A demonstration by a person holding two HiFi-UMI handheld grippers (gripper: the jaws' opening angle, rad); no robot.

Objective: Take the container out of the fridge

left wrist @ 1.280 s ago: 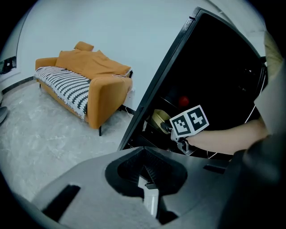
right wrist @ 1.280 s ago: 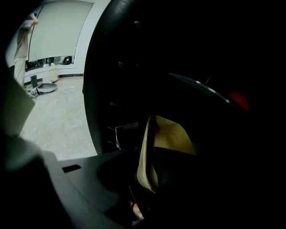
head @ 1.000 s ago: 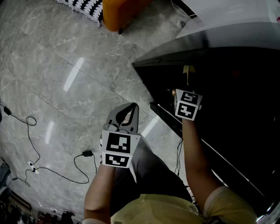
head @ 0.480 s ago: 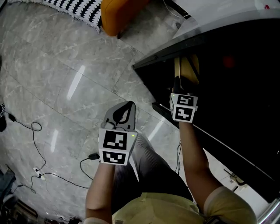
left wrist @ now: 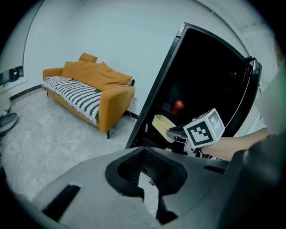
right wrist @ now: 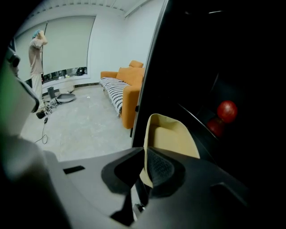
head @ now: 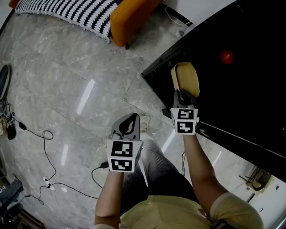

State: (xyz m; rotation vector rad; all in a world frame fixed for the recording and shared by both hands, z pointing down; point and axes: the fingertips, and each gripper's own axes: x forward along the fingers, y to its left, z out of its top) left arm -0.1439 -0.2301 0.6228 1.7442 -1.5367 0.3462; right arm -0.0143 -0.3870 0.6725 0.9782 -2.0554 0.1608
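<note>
A shallow tan container (head: 186,78) is held at its near rim by my right gripper (head: 182,95), which is shut on it at the front edge of the dark open fridge (head: 254,98). In the right gripper view the container (right wrist: 172,137) stands up from between the closed jaws of the right gripper (right wrist: 144,154). My left gripper (head: 129,124) hangs over the floor to the left of the fridge, jaws together with nothing in them. In its own view the left gripper (left wrist: 143,152) looks toward the container (left wrist: 163,126) and the right gripper's marker cube (left wrist: 203,129).
A red round fruit (head: 227,57) sits deeper in the fridge, also the red fruit (right wrist: 227,110). An orange sofa (head: 129,15) with a striped blanket (head: 67,11) stands beyond the fridge. Cables (head: 44,134) lie on the marble floor at left. A person (right wrist: 36,47) stands far off by the window.
My right gripper has drawn the tan container out of the dark fridge toward the opening, so it now shows fully. The left gripper stays shut over the floor.
</note>
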